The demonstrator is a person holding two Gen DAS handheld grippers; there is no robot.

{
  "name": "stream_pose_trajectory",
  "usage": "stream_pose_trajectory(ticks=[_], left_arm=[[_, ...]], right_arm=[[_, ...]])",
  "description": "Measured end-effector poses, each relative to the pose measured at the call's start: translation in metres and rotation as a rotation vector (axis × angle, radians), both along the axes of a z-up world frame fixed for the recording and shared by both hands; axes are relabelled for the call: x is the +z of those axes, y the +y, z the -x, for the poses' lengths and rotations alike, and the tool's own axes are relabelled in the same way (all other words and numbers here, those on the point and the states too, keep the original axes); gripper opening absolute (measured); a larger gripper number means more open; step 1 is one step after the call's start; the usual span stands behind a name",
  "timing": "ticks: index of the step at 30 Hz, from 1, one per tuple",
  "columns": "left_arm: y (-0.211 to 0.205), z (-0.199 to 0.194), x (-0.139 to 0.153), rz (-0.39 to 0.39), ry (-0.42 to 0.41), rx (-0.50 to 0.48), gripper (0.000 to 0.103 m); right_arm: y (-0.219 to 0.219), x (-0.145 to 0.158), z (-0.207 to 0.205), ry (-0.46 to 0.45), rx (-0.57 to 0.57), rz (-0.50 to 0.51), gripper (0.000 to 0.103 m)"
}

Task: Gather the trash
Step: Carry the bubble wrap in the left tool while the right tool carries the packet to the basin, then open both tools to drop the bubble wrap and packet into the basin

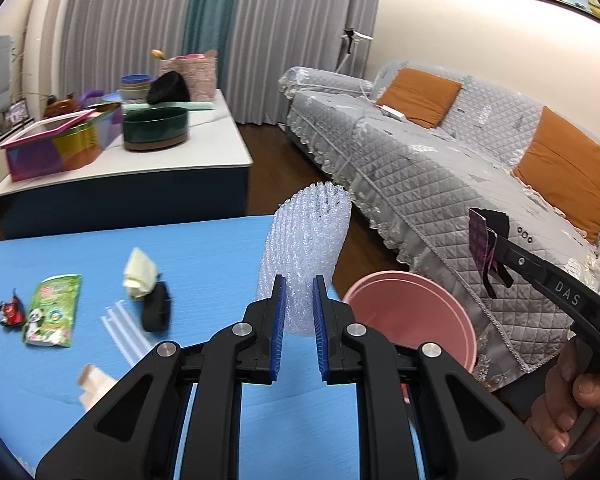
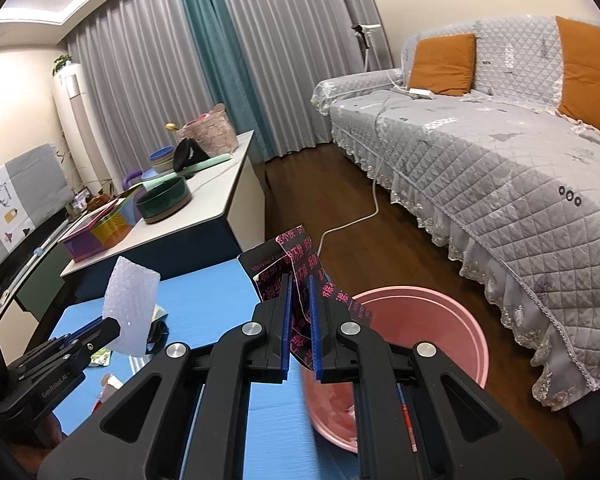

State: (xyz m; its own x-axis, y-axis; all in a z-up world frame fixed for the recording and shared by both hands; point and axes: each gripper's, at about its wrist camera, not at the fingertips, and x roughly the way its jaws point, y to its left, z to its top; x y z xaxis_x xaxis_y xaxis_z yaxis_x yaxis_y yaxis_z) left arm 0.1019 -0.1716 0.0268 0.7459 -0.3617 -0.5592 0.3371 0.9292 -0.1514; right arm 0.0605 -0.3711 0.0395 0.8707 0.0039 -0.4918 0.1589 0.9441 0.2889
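You see a plain blue bench, a pink bin, a clear-white bubble-textured sheet, a black wrapper printed with pink characters, a green panda packet, and a grey diamond-quilted sofa cover with orange cushions.

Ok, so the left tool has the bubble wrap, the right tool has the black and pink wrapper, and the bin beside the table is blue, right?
Not quite: the bin is pink, as the right wrist view shows. The rest holds: the left tool grips the bubble wrap and the right tool grips the black and pink wrapper.
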Motion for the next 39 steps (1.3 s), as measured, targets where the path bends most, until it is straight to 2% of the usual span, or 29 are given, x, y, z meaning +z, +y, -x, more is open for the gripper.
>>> stream_pose_trajectory(ticks=[16, 27, 39], left_arm=[[-0.076, -0.02, -0.01, -0.017, 0.022, -0.131, 0.013], [-0.11, -0.028, -0.038, -0.034, 0.069, -0.194, 0.013], [-0.126, -0.04, -0.05, -0.045, 0.103, -0.239, 0.015]], right_arm=[[-0.063, -0.002, 0.002, 0.028, -0.132, -0.023, 0.009], [-0.072, -0.007, -0.003, 0.038, -0.143, -0.023, 0.009], [-0.076, -0.017, -0.013, 0.074, -0.148, -0.028, 0.01]])
